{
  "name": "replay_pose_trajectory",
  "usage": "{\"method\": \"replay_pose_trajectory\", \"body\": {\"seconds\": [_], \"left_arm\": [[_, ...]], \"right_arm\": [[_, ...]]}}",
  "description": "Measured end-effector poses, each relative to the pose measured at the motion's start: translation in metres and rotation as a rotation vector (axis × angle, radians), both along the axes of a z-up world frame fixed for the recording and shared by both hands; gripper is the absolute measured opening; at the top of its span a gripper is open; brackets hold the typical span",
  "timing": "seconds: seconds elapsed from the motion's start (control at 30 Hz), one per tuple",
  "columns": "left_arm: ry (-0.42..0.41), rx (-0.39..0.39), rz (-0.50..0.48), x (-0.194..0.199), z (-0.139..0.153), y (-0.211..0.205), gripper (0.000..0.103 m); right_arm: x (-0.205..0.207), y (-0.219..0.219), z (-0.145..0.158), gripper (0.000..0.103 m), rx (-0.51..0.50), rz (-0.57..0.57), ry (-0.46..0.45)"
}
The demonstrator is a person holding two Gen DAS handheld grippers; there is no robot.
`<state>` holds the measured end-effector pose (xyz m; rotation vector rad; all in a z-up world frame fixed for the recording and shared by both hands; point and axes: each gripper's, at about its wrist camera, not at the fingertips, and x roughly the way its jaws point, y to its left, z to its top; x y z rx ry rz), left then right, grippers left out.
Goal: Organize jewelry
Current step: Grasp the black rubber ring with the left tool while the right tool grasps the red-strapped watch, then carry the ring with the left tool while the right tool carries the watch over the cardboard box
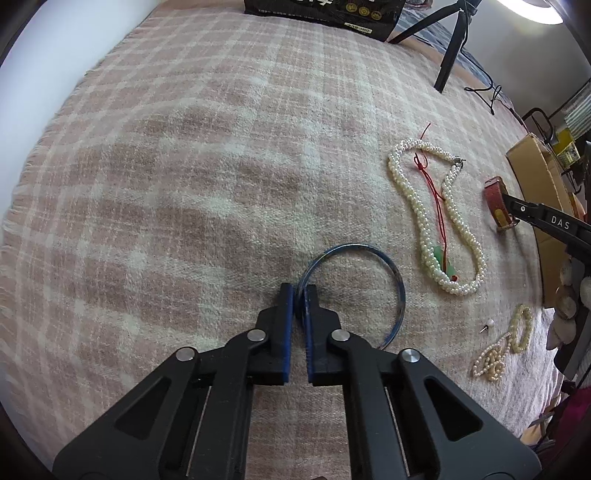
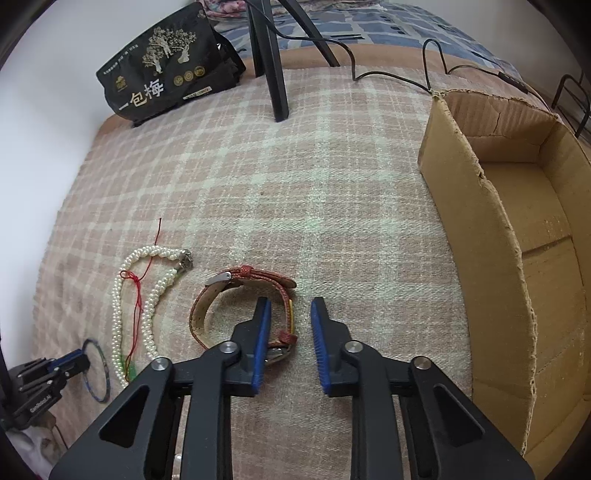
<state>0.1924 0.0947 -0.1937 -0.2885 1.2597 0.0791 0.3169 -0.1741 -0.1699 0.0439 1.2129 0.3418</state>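
This looks like a home, most likely a bedroom. The work surface is covered with a soft pink and white checked blanket (image 2: 295,184) with a fringe at its edge, and at the top of the right wrist view lies bedding (image 2: 406,26) with blue checks. A black snack bag (image 2: 162,62) with Chinese writing stands in the upper left, beside a tripod leg (image 2: 273,74). A torn cardboard box (image 2: 480,229) sits at the right, and a plain white wall (image 2: 44,122) is at the left.

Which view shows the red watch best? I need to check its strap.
The right wrist view: the watch lies close, its looped strap and buckle plain. The left wrist view shows only a small part near the edge.
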Motion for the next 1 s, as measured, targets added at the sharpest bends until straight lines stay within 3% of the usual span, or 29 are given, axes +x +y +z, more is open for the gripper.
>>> {"method": "replay_pose_trajectory", "body": {"seconds": [0.1,0.33,1.0], "left_arm": [[-0.011,-0.009,0.005,-0.001,0.003,0.001,0.002],[-0.08,-0.016,0.005,-0.009,0.027,-0.003,0.001],[-0.241,-0.074,0.006,-0.02,0.087,-0.009,0.001]], "right_arm": [[-0.003,0.0,0.001,0.007,-0.021,0.003,-0.011],[-0.009,-0.007,0.012,0.005,-0.027,0.001,-0.049],[-0.045,-0.031,0.057,0.005,-0.032,0.026,-0.173]]}}
